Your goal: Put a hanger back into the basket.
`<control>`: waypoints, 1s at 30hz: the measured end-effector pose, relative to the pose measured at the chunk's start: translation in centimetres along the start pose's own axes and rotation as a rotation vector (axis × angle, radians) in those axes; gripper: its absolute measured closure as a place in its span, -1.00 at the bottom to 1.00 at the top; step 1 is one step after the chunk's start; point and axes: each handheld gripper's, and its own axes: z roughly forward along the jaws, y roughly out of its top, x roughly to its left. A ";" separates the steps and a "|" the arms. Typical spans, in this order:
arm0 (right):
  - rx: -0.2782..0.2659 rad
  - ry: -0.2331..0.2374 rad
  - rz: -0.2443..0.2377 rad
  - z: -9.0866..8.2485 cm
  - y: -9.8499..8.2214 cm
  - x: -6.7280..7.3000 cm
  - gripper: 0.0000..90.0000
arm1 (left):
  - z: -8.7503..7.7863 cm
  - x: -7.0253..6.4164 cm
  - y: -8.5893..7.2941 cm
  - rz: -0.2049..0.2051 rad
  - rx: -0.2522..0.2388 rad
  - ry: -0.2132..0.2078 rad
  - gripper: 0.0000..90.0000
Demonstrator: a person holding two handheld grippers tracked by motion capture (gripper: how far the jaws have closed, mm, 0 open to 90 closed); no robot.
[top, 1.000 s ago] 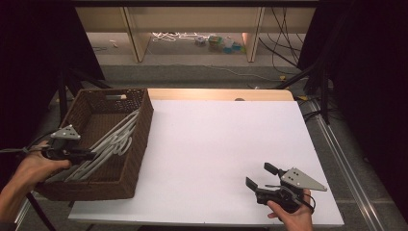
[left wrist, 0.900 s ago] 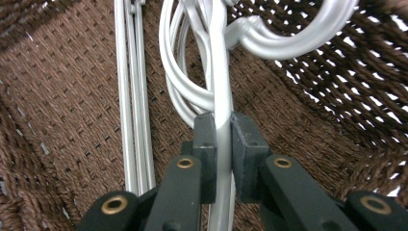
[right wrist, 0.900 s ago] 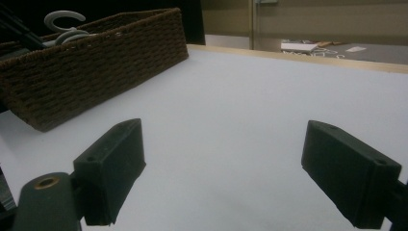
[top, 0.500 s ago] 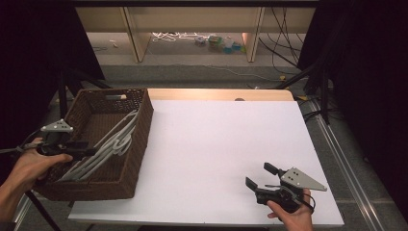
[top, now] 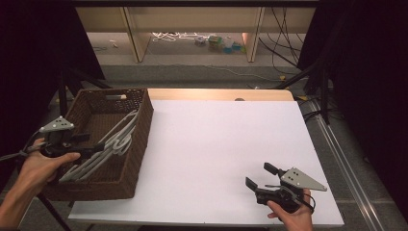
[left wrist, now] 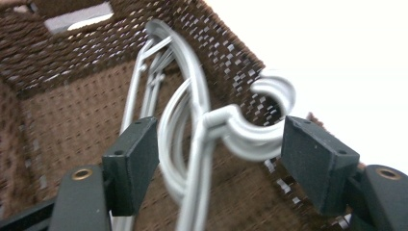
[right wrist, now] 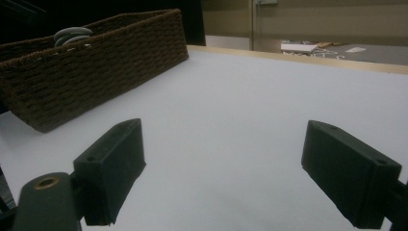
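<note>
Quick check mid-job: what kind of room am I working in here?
Probably a lab or recording studio, not a home: black curtains flank the white table, stand legs and cables run over the floor, and the grippers carry grey tracking plates.

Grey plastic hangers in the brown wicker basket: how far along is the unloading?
Done: nothing lies on the white table. In hand: the left hand-held gripper is open around a grey plastic hanger hook inside the brown wicker basket, not clamped. Left: the whole hanger pile. The right hand-held gripper sits open near the table's front edge.
</note>
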 end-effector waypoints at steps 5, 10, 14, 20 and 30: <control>0.000 0.001 -0.003 0.0 0.0 0.0 -0.65 | 0.0 -1.6 0.4 -0.046 -0.079 -0.030 -0.41; 0.011 0.003 -0.003 -0.1 0.0 0.0 -0.65 | 0.1 -3.3 0.9 -0.009 -0.095 -0.032 -0.44; 0.011 -0.001 -0.009 -0.1 0.1 0.0 -0.65 | 0.2 -4.3 1.3 -0.006 -0.114 -0.048 -0.47; 0.017 0.000 -0.007 -0.2 0.1 0.0 -0.65 | 0.4 -5.6 1.7 0.003 -0.141 -0.059 -0.51; 0.007 0.000 -0.011 -0.1 0.1 0.0 -0.65 | 0.2 -7.8 2.1 -0.030 -0.222 -0.066 -0.53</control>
